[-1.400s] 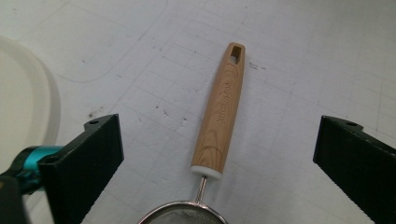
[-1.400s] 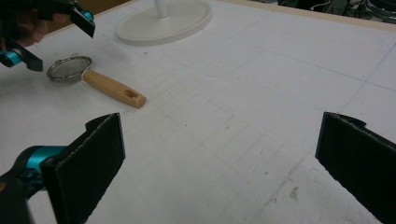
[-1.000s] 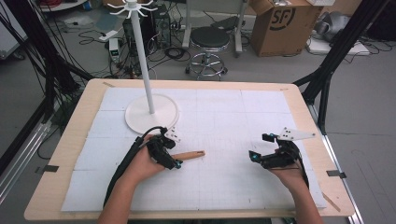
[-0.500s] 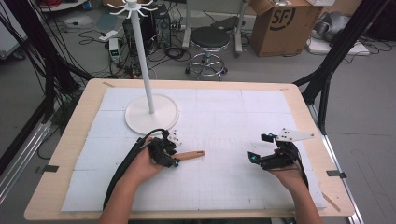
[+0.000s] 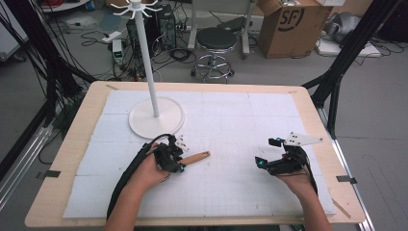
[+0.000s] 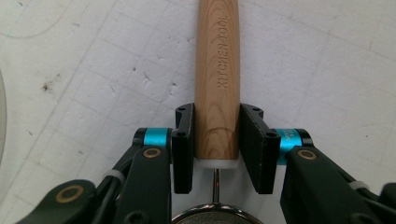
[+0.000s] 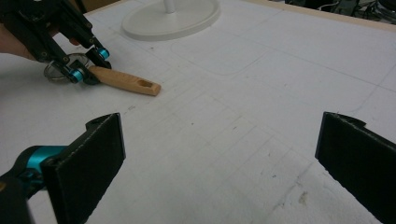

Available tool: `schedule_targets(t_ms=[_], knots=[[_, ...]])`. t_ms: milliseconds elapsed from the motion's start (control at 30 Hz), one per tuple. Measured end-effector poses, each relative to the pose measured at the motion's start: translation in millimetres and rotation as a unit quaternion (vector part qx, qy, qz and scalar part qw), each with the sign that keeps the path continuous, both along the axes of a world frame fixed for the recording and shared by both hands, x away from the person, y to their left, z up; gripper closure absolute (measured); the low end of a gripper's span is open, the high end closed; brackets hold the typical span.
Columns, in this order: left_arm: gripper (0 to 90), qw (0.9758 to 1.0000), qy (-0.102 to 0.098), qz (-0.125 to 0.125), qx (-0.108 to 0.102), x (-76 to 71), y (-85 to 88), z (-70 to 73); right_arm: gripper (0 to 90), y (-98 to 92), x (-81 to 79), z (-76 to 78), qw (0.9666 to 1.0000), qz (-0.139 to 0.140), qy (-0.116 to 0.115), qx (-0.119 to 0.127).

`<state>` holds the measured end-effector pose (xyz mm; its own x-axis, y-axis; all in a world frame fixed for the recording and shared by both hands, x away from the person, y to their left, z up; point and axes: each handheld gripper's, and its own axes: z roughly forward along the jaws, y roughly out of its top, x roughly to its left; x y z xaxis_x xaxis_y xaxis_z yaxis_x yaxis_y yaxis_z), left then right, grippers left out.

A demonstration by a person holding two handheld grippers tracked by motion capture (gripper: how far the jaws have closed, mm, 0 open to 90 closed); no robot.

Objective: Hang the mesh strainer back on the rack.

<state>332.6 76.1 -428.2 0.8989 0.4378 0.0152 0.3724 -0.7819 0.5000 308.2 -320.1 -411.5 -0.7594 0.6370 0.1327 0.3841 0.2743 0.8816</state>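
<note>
A kitchen tool with a wooden handle (image 5: 195, 158) lies flat on the white mat, left of centre. My left gripper (image 5: 174, 161) is shut on the handle's near end. In the left gripper view both jaws press the sides of the handle (image 6: 217, 70), which is stamped "KITCHEN TOOL", and a metal ring (image 6: 215, 218) shows below it. My right gripper (image 5: 266, 152) rests at the right of the mat, open and holding nothing. In the right gripper view its gripper (image 7: 219, 140) has wide-apart jaws that point toward the handle (image 7: 123, 80) and the left gripper (image 7: 88, 63).
A white stand with a round base (image 5: 156, 117), a thin pole and hooks on top (image 5: 136, 7) rises at the back left of the mat. The wooden table edge (image 5: 57, 192) frames the mat. A stool (image 5: 216, 41) and a cardboard box (image 5: 288, 24) stand on the floor beyond.
</note>
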Motion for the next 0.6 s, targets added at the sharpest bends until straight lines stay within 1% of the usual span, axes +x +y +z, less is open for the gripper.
schedule_targets(t_ms=[67,133,167,233,267,333,367,433,500,533,600], knots=[[62.4,1.0,0.003,-0.005,-0.002,2.6,1.3,-0.5,0.6,0.6,0.3,-0.5,1.0,0.001,0.002,-0.002],[62.6,0.9999,0.01,-0.006,-0.01,4.9,2.9,-1.6,0.6,2.0,0.6,-0.9,1.0,0.001,0.003,-0.004],[62.8,0.9998,0.013,-0.01,-0.008,6.2,3.9,-1.1,0.6,3.0,0.8,-1.3,1.0,0.002,0.001,-0.004],[63.2,0.9998,0.014,-0.01,-0.011,6.9,4.1,-1.5,0.6,5.2,1.0,-2.0,1.0,0.003,0.003,-0.007],[63.6,0.9998,0.014,-0.009,-0.008,6.7,3.9,-1.0,0.6,6.1,1.3,-2.3,0.9999,0.005,0.003,-0.009],[65.6,0.9999,0.014,-0.003,-0.01,5.9,3.0,-0.9,0.6,7.7,2.0,-2.7,0.9999,0.008,0.001,-0.01],[67.8,0.9999,0.012,0.001,-0.009,6.1,3.0,-0.9,0.6,8.2,1.6,-2.4,0.9999,0.008,0.004,-0.009],[68.4,0.9999,0.011,0.003,-0.008,5.1,2.6,-0.5,0.6,8.5,2.3,-2.0,0.9999,0.01,0.001,-0.008],[68.6,0.9999,0.006,0.004,-0.008,3.6,2.0,-0.3,0.6,8.2,2.4,-1.9,0.9999,0.009,0.003,-0.006],[68.6,1.0,0.004,0.004,-0.004,2.8,1.9,0.3,0.6,7.8,2.8,-2.1,1.0,0.008,0.002,-0.006],[68.7,0.9999,-0.007,0.01,-0.005,0.2,2.0,1.0,0.6,7.0,3.0,-2.1,0.9999,0.007,0.003,-0.006]])
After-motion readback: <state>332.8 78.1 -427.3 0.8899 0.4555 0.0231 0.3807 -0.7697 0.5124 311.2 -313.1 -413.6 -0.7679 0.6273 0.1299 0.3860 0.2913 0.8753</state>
